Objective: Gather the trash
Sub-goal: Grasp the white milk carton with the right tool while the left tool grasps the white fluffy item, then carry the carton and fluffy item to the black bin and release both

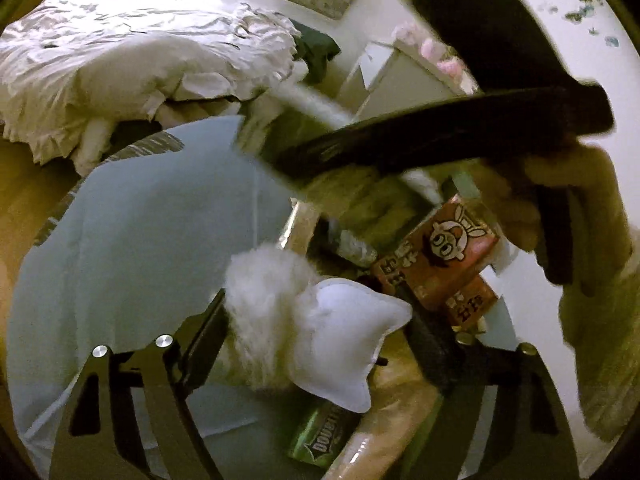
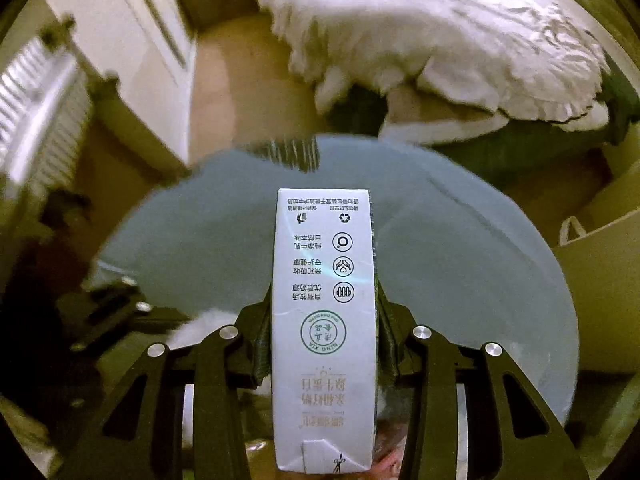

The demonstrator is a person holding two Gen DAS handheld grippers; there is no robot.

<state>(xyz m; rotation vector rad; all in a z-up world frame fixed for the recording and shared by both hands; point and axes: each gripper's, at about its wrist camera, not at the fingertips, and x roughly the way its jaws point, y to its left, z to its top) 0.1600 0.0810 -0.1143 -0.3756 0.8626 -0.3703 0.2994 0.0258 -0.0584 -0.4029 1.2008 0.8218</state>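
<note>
**Milk carton clamped over blue bag in bedroom clean-up**

A rumpled white duvet [image 2: 460, 36] is seen at the back, and a pale blue bag [image 2: 460, 264] is spread beneath both tools. A tall white milk carton [image 2: 324, 328], printed with green and black symbols, is clenched at its sides by the right gripper [image 2: 323, 344]; its long axis runs straight out along the fingers, away from the camera. A white fluffy pad [image 1: 304, 328] is seen between the jaws of the left gripper [image 1: 316, 336]; whether it is pinched cannot be told. An orange snack box [image 1: 436, 256] is seen beyond.
</note>
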